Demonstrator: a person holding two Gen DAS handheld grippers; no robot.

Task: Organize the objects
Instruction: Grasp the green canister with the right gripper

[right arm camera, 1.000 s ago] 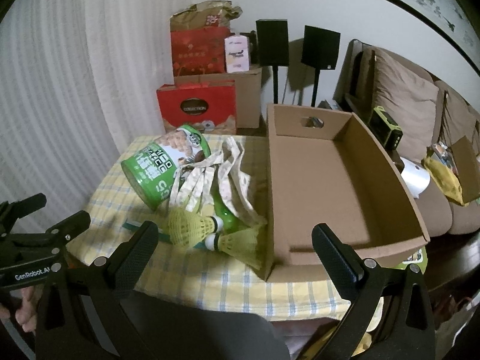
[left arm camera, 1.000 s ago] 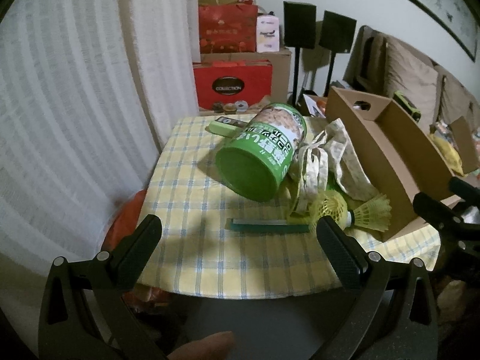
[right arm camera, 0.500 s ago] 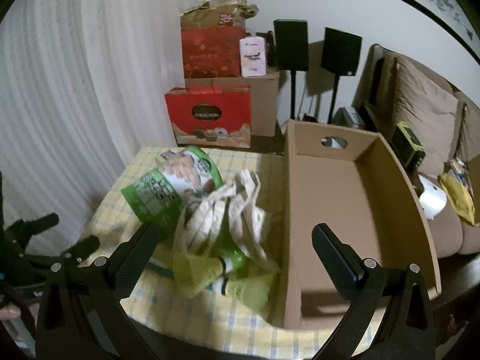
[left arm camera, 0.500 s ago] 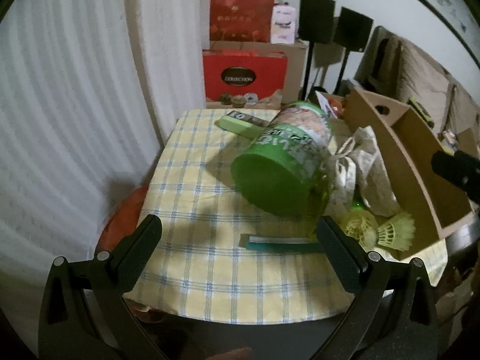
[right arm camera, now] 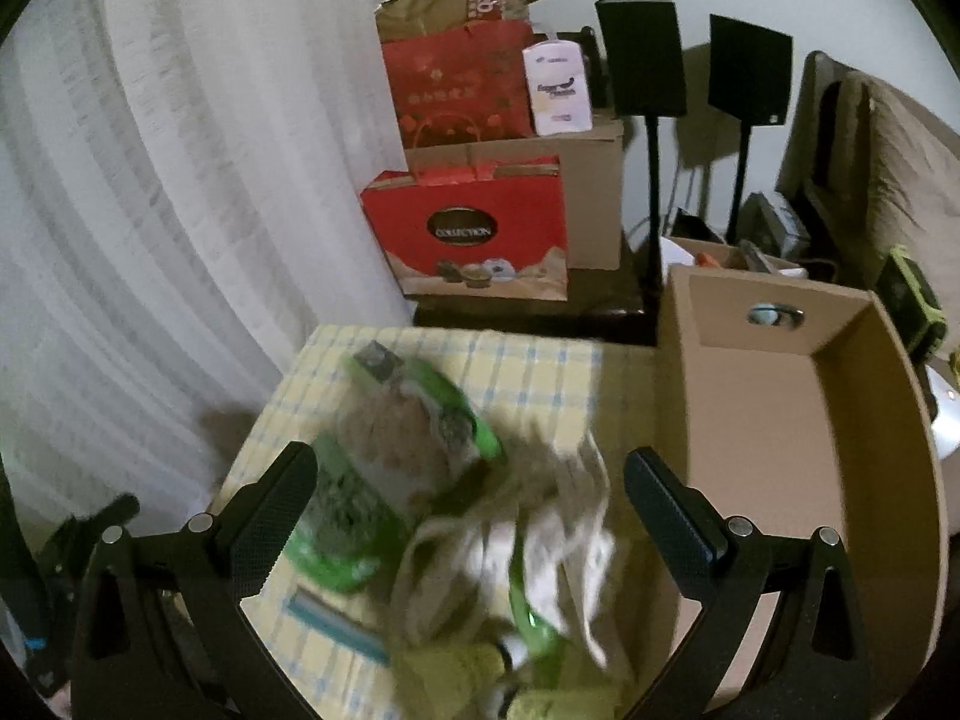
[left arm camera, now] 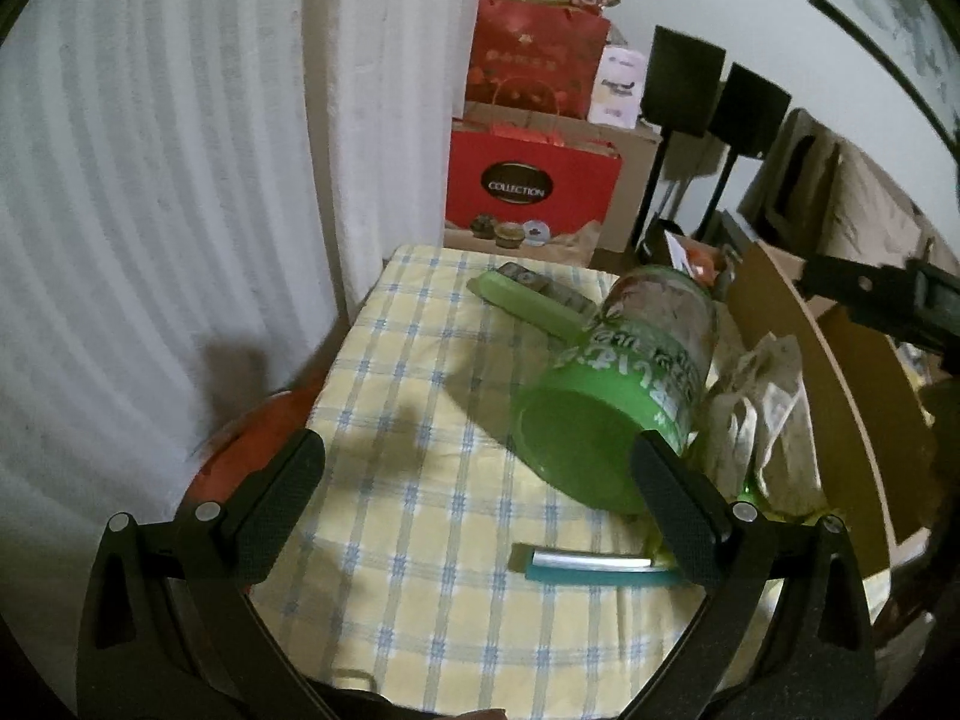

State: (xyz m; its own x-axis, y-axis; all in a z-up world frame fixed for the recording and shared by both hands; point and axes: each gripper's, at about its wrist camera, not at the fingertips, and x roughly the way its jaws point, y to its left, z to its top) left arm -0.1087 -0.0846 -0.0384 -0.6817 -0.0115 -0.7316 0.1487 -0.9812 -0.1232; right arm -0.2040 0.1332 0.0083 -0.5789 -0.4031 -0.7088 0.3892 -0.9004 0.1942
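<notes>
A green snack canister [left arm camera: 624, 396] lies on its side on the yellow checked tablecloth [left arm camera: 408, 396]; it also shows blurred in the right wrist view [right arm camera: 384, 480]. A teal flat stick [left arm camera: 588, 567] lies in front of it. A cream cloth bag [left arm camera: 762, 414] and yellow shuttlecocks [right arm camera: 456, 669] lie beside an open cardboard box [right arm camera: 798, 438]. A green flat packet [left arm camera: 528, 300] lies behind the canister. My left gripper [left arm camera: 477, 480] is open and empty above the table's near side. My right gripper [right arm camera: 471, 495] is open and empty above the canister and bag [right arm camera: 540, 546].
White curtains [left arm camera: 150, 180] hang to the left. Red gift boxes [right arm camera: 474, 234] and cardboard boxes stand behind the table, with two black speakers on stands [right arm camera: 642, 60]. A sofa with cushions [right arm camera: 888, 180] is on the right. An orange object [left arm camera: 240, 450] lies below the table's left edge.
Both grippers have moved forward and closer over the table; the canister and bag now loom larger. The right gripper has shifted left, off the box and over the canister and bag. Both stay open.
</notes>
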